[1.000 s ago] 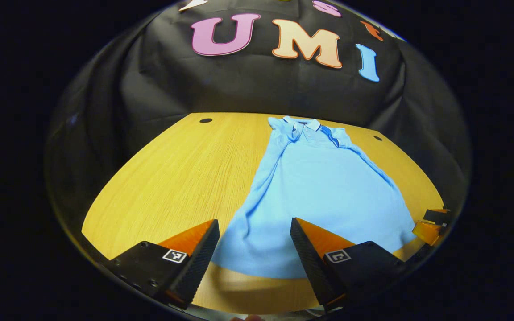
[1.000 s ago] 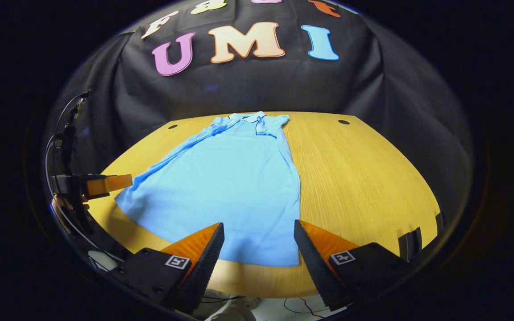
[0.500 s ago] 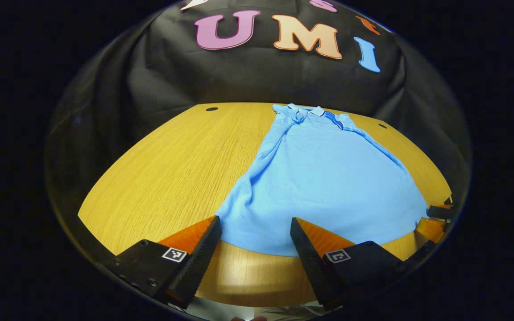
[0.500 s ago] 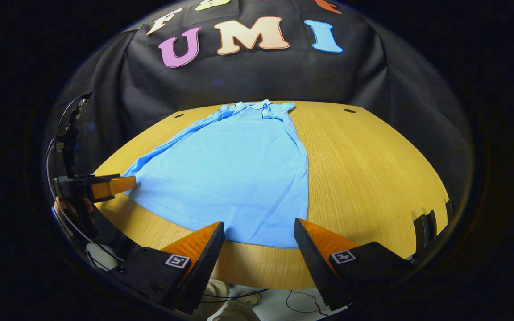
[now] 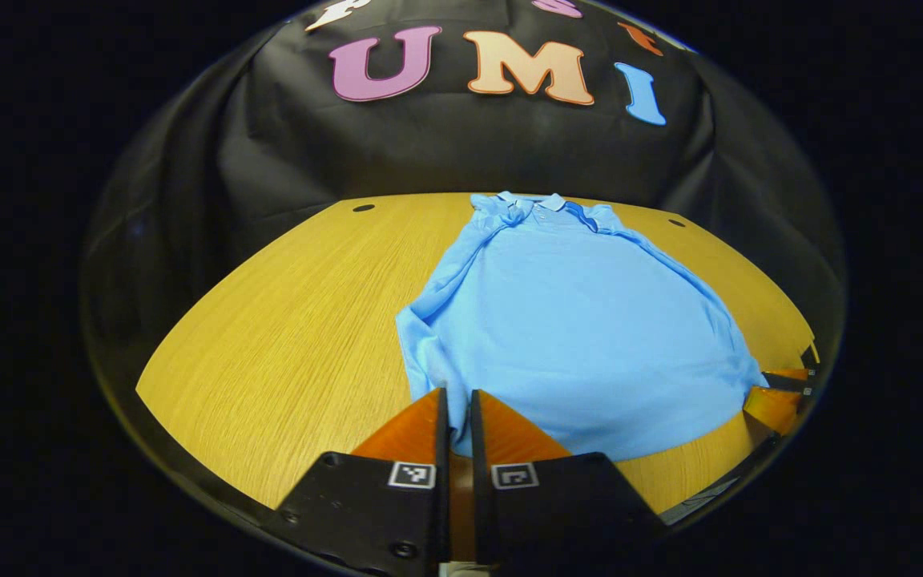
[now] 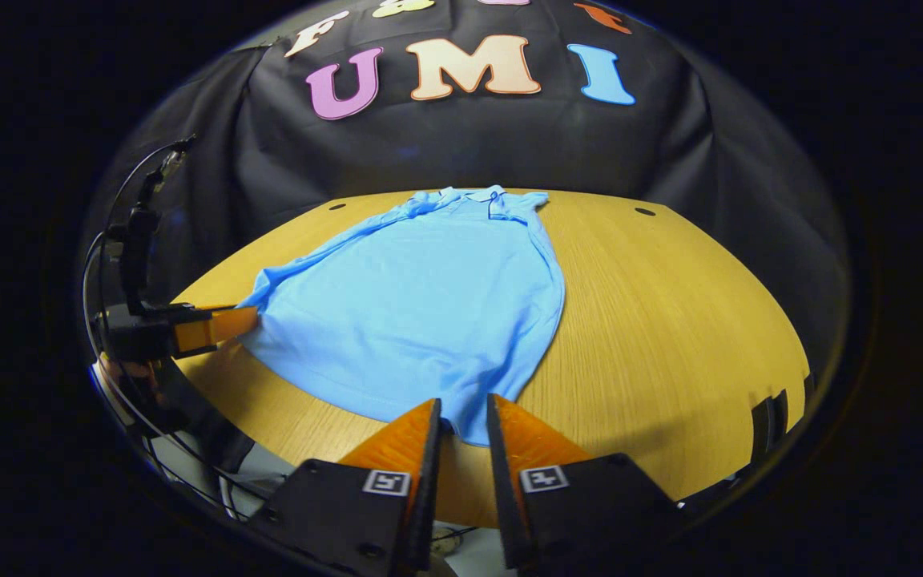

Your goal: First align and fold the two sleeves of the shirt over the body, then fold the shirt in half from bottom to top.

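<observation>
Now, in the left gripper view, a light blue shirt (image 5: 582, 320) lies flat on the yellow wooden tabletop (image 5: 293, 320). Its collar (image 5: 538, 204) is at the far end, near the black cloth wall (image 5: 429, 152). Both sleeves are folded in over the body, so the shirt looks long and narrow. The left tongs (image 5: 455, 409) sit at the near left corner of the shirt's bottom edge. Their two fingers are squeezed almost together, and the blue cloth runs down into the thin gap between them, so they pinch that corner. At the right edge of this view, the other tongs touch the far bottom corner of the shirt.

Next, in the right gripper view, the same shirt (image 6: 421, 304) spreads out on the tabletop (image 6: 670, 320), with its collar (image 6: 477, 195) far away by the wall. The right tongs (image 6: 461, 417) are at the near bottom corner of the shirt. Their fingers are pressed close, with a bit of blue cloth caught between them. Off to the left, the left tongs (image 6: 229, 324) touch the other bottom corner, and a hand (image 6: 129, 373) holds them from below. Thin black cables (image 6: 137, 216) loop up behind that hand.
</observation>
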Action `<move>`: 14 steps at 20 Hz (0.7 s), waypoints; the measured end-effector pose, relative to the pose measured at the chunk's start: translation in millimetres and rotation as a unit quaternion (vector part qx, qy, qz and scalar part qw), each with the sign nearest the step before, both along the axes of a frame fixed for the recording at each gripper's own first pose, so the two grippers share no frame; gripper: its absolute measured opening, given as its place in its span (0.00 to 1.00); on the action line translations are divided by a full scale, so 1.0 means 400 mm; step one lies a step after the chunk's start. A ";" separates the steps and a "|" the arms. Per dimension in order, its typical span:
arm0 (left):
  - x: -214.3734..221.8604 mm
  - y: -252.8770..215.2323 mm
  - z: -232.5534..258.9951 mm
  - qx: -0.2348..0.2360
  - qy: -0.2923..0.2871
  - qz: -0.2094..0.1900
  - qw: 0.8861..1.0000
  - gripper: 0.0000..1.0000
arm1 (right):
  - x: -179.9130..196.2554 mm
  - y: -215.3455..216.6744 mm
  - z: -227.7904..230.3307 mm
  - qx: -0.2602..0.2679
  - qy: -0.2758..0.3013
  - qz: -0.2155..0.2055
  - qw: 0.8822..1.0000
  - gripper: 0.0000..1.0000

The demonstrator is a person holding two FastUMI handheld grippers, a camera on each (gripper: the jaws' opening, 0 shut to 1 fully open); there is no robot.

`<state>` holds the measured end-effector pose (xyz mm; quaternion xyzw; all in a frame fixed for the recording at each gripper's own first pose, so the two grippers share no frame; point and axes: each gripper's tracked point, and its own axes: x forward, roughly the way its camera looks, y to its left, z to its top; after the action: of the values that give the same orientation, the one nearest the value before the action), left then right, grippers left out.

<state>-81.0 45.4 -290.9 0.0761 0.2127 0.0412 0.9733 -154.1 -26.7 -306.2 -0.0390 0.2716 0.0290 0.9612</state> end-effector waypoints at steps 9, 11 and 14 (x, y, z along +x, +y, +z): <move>0.019 0.009 0.056 -0.038 -0.008 0.019 0.999 0.00 | 0.025 0.003 0.062 0.030 -0.006 0.000 1.000 0.06; 0.040 0.003 0.103 -0.049 -0.023 0.020 0.998 0.00 | 0.048 -0.002 0.102 0.026 -0.015 0.000 1.000 0.06; 0.090 -0.012 0.180 -0.067 -0.046 0.010 0.997 0.00 | 0.102 -0.010 0.177 0.025 -0.037 -0.001 0.999 0.06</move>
<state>-44.9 40.4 -218.8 0.0070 0.1707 0.0397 0.9845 -113.4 -30.6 -235.2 -0.0153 0.2351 0.0331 0.9713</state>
